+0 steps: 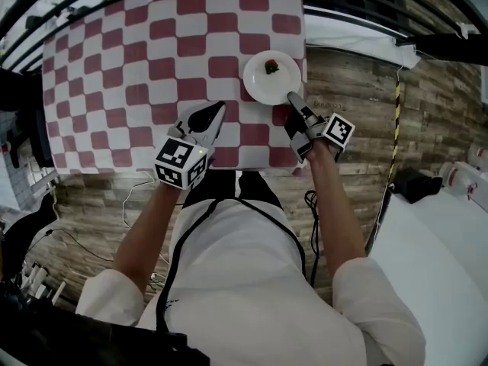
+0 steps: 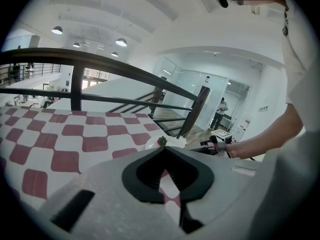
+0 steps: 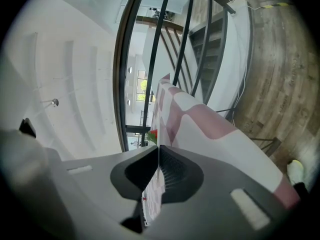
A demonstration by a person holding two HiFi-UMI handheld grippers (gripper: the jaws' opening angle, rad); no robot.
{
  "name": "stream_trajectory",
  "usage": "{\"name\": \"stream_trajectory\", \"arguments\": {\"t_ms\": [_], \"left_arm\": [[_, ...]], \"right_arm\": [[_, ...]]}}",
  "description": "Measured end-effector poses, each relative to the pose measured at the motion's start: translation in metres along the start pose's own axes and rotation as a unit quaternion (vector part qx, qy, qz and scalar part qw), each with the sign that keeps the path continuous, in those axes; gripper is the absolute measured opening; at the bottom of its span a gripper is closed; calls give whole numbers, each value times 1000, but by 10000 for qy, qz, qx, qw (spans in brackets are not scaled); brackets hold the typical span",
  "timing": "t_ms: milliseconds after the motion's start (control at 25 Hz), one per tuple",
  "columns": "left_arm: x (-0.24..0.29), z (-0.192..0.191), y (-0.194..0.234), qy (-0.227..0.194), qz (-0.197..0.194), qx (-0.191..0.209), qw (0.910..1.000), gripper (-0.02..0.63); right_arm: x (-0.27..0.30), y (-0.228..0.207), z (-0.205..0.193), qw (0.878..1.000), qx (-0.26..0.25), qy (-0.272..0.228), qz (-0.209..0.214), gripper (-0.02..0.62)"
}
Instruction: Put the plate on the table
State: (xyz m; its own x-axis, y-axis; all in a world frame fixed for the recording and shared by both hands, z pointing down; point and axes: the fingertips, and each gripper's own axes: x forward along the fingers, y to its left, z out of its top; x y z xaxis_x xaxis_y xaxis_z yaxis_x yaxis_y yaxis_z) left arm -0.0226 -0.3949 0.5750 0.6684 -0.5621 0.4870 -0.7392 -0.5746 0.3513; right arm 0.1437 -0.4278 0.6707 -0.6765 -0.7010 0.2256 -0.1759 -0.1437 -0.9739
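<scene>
A white plate (image 1: 263, 85) with a strawberry (image 1: 271, 67) on it sits over the right side of the table with the red-and-white checked cloth (image 1: 137, 75), close to its right edge. My right gripper (image 1: 292, 97) is shut on the plate's near rim. In the right gripper view the plate shows edge-on as a thin white line (image 3: 158, 159) between the closed jaws of that gripper (image 3: 157, 149), with the strawberry (image 3: 152, 134) beyond. Whether the plate rests on the cloth I cannot tell. My left gripper (image 1: 220, 107) (image 2: 162, 150) hovers shut and empty over the cloth, left of the plate.
A black railing (image 2: 100, 69) runs beyond the table's far side. Wooden floor (image 1: 358, 105) lies to the right of the table, with a white surface (image 1: 442, 235) and bottles (image 1: 461, 175) further right. Cables (image 1: 141, 197) trail under the table's near edge.
</scene>
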Motion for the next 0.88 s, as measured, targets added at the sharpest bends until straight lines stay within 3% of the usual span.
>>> {"name": "stream_trajectory", "arguments": {"t_ms": [640, 880], "left_arm": [[-3, 0, 6, -20, 34, -83, 10000, 8], [-5, 1, 2, -74, 19, -73, 9999, 8]], "right_arm": [[13, -23, 4, 9950, -24, 112, -993, 20], [11, -28, 7, 9886, -280, 18, -1478, 28]]}}
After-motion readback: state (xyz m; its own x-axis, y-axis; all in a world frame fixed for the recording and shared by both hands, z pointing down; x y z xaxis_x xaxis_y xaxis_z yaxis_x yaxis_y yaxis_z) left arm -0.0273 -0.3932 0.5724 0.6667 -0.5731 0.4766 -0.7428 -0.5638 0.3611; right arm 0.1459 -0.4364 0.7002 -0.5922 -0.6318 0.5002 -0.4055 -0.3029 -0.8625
